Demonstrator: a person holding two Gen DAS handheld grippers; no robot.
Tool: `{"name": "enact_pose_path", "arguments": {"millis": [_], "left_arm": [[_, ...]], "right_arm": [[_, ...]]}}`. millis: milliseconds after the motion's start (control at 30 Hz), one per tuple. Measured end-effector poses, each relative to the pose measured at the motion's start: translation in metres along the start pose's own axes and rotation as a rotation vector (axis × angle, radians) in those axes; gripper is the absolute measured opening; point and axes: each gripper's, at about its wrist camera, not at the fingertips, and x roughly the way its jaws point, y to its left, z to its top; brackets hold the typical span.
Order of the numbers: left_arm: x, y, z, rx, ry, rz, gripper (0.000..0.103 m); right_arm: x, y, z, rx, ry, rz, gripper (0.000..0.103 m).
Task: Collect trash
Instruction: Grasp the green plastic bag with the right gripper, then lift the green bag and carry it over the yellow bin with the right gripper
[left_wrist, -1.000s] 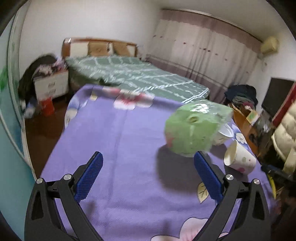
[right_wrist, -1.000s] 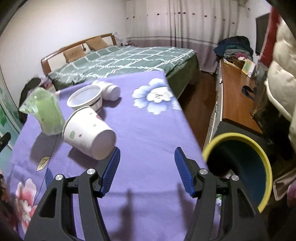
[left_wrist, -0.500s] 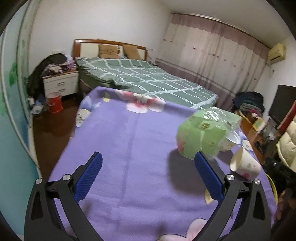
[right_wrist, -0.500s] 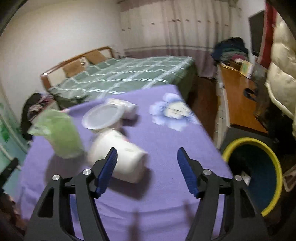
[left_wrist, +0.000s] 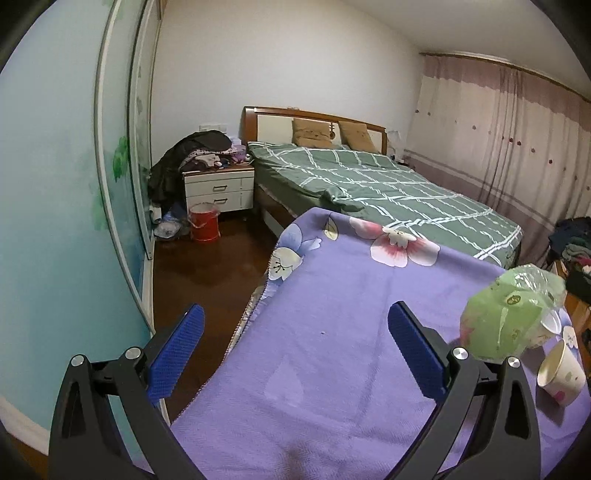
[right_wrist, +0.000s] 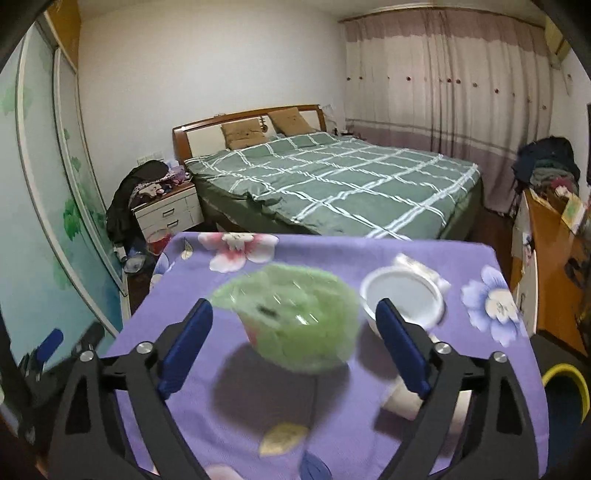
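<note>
A green plastic-wrapped package (right_wrist: 295, 317) stands on the purple flowered cloth (right_wrist: 388, 254), just ahead of my open right gripper (right_wrist: 295, 341). It also shows at the right of the left wrist view (left_wrist: 506, 321). A paper cup (left_wrist: 561, 373) lies on its side to its right, partly hidden behind my right finger (right_wrist: 400, 398). A white round bowl (right_wrist: 402, 299) and a white wrapped item (right_wrist: 417, 266) sit behind. My left gripper (left_wrist: 295, 350) is open and empty over the cloth's left edge. A yellow-rimmed bin (right_wrist: 565, 384) stands on the floor at right.
A green checked bed (right_wrist: 332, 184) lies beyond the table. A nightstand (left_wrist: 218, 188) with piled clothes and a red bucket (left_wrist: 203, 221) stand at left by the wardrobe doors. A wooden desk (right_wrist: 554, 273) with clutter runs along the right.
The right gripper has swung left from the paper cup to face the green package. The left gripper has swung left toward the table's left edge, leaving the package at its far right.
</note>
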Motion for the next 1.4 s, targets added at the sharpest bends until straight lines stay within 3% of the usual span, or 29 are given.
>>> {"name": "enact_pose_path", "arguments": {"millis": [67, 300, 333, 367, 467, 533, 567, 733, 767, 800, 833, 867, 933, 1000, 1233, 1333, 1400], "left_arm": [[-0.001, -0.001, -0.001, 0.007, 0.000, -0.001, 0.098], [0.000, -0.004, -0.001, 0.017, 0.010, -0.015, 0.098], [0.000, -0.005, -0.001, 0.021, 0.009, -0.014, 0.098], [0.000, -0.005, -0.001, 0.025, 0.008, -0.014, 0.098], [-0.001, -0.008, -0.002, 0.034, 0.014, -0.016, 0.098], [0.001, -0.008, -0.002, 0.038, 0.018, -0.018, 0.098], [0.001, -0.008, -0.002, 0.039, 0.017, -0.018, 0.098], [0.000, -0.010, -0.001, 0.039, 0.016, -0.018, 0.098], [0.000, -0.010, -0.001, 0.042, 0.014, -0.016, 0.098], [-0.001, -0.010, -0.001, 0.042, 0.011, -0.013, 0.098], [-0.001, -0.009, -0.001, 0.039, 0.007, -0.009, 0.098], [-0.002, -0.008, -0.001, 0.032, -0.002, -0.004, 0.098], [-0.005, -0.003, 0.000, 0.005, -0.021, 0.012, 0.098], [-0.006, 0.005, 0.002, -0.031, -0.028, 0.028, 0.098], [-0.007, 0.011, 0.002, -0.049, -0.031, 0.060, 0.098], [-0.009, 0.012, 0.002, -0.054, -0.034, 0.063, 0.098], [-0.009, 0.013, 0.002, -0.054, -0.029, 0.063, 0.098]], "right_arm": [[0.013, 0.009, 0.002, -0.063, 0.008, -0.030, 0.093], [0.050, 0.012, -0.002, -0.162, 0.073, -0.031, 0.093], [0.053, 0.010, -0.003, -0.156, 0.085, -0.030, 0.079], [0.054, 0.008, -0.005, -0.149, 0.098, -0.022, 0.052], [0.061, 0.002, -0.010, -0.124, 0.161, 0.006, 0.015], [0.057, 0.002, -0.015, -0.131, 0.164, 0.011, 0.002], [0.054, 0.002, -0.017, -0.128, 0.162, 0.016, 0.001], [0.037, -0.003, -0.017, -0.097, 0.148, 0.048, 0.000], [0.037, -0.004, -0.014, -0.085, 0.137, 0.050, 0.006], [0.037, -0.004, -0.012, -0.078, 0.133, 0.046, 0.017], [0.037, -0.004, -0.009, -0.065, 0.127, 0.054, 0.050], [0.037, -0.003, -0.007, -0.057, 0.116, 0.071, 0.067], [0.039, 0.002, -0.006, -0.063, 0.117, 0.065, 0.067], [0.048, 0.006, -0.005, -0.051, 0.153, 0.060, 0.075], [0.093, 0.023, -0.025, -0.126, 0.329, 0.013, 0.091], [0.102, 0.022, -0.038, -0.114, 0.395, 0.047, 0.091], [0.105, 0.021, -0.046, -0.111, 0.427, 0.051, 0.082]]}}
